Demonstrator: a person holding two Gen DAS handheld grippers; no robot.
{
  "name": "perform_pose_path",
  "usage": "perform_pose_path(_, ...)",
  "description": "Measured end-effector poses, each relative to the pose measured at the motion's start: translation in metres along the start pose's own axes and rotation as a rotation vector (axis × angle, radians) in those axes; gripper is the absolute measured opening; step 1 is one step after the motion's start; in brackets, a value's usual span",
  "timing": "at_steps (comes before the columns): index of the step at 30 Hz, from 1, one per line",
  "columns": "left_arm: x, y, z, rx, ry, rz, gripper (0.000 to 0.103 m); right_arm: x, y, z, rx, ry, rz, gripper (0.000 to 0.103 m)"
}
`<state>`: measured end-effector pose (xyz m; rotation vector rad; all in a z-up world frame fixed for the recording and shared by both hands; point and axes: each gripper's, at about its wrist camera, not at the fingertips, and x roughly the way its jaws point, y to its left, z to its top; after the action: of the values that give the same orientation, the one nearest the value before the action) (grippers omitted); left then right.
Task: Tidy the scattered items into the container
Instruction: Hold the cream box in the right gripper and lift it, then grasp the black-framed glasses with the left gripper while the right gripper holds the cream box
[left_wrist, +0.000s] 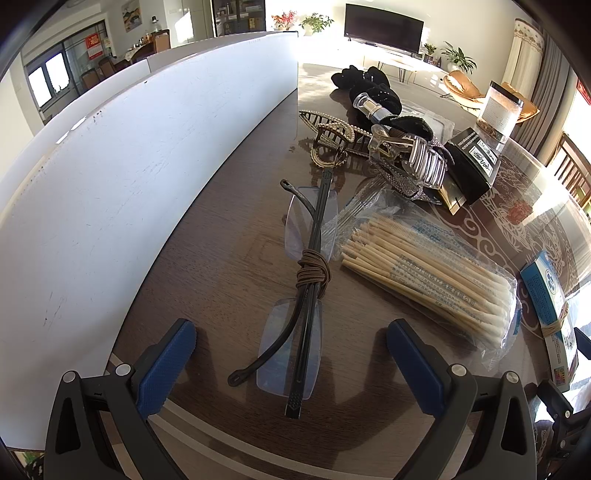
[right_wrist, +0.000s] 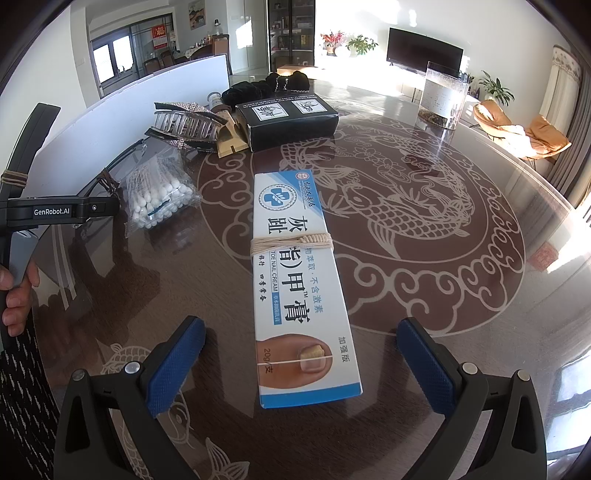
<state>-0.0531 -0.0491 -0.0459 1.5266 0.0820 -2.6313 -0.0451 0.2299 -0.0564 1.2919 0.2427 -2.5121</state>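
Two grippers: both spread wide, pinching nothing.
Left wrist view: left gripper (left_wrist: 291, 354) straddles the near end of folded rimless glasses (left_wrist: 299, 295) bound with a brown cord; white container wall (left_wrist: 140, 155) to its left; cotton swab bag (left_wrist: 424, 273) ahead-right; hair clips (left_wrist: 369, 155) further ahead.
Right wrist view: right gripper (right_wrist: 301, 365) flanks the near end of a cream box (right_wrist: 295, 280) reading "TOE NAIL CREAM", "20g", tied with string.
Only here: "GenRobot.AI" on the other gripper at far left, a hand (right_wrist: 16, 295) holding it; black box (right_wrist: 288, 118) ahead.
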Motion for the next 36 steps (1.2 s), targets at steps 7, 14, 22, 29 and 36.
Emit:
perform_pose_path(7, -0.0002, 0.0003, -0.0001, 0.0, 0.0, 0.0, 0.103, 0.0001, 0.0, 0.0, 0.0, 0.0, 0.0, 0.103)
perform_pose_path(14, 0.0002, 0.0, -0.0001, -0.001, 0.0, 0.0, 0.103, 0.0001, 0.0, 0.0, -0.001, 0.0, 0.0, 0.103)
perform_pose_path(22, 0.0, 0.0004, -0.0002, -0.002, 0.0, 0.0, 0.103, 0.0, 0.0001, 0.0, -0.001, 0.0, 0.0, 0.103)
perform_pose_path(29, -0.0006, 0.0012, -0.0002, -0.002, 0.003, 0.0, 0.103, 0.0003, -0.0002, 0.0, -0.001, 0.0, 0.0, 0.103)
perform_pose_path(36, 0.0025, -0.0035, 0.0034, 0.013, 0.005, -0.011, 0.103, -0.0001, 0.0001, -0.0002, -0.001, 0.0, 0.0, 0.103)
